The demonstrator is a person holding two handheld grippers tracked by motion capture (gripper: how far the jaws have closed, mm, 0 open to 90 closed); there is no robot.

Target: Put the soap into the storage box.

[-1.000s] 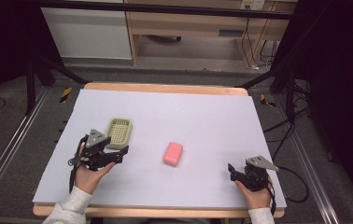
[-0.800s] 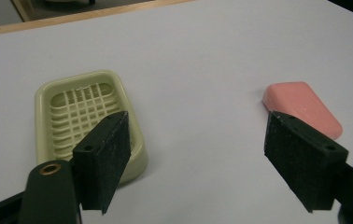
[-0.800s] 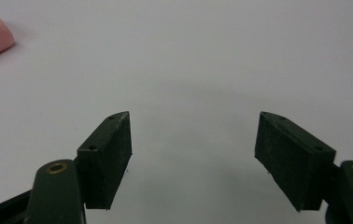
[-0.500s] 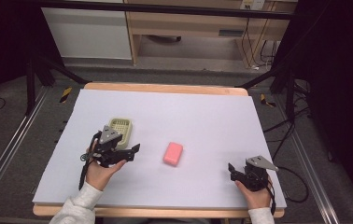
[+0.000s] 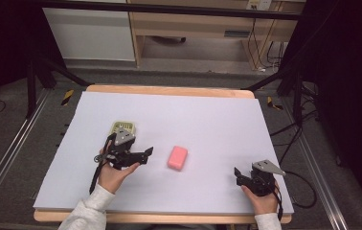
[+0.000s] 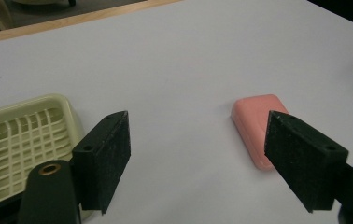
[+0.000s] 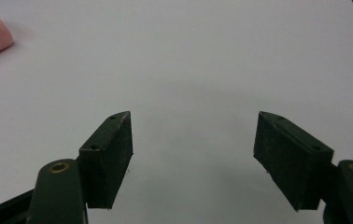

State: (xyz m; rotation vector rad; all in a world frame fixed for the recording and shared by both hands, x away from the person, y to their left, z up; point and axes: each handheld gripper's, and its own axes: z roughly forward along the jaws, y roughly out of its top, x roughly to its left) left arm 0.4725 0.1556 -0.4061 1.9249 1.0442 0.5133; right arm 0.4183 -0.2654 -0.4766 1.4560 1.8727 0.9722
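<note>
Nearest the person, the right gripper (image 5: 240, 176) rests near the front right corner of the table (image 5: 217, 120), jaws spread with nothing between them, well apart from the soap (image 5: 177, 157). The left gripper (image 5: 146, 154) is held just above the table on the left, jaws spread wide and empty, pointing toward the pink soap, which lies flat near the middle of the table, a little ahead of its tips. In the left gripper view the soap (image 6: 257, 126) sits ahead and toward the right-hand jaw, its long axis running roughly along the gripper's line of sight, so the jaws would likely close across its short sides. The left hand is plainly the nearer one. Behind that hand lies the cream soap dish (image 6: 20, 140), empty, beside the gripper
</note>
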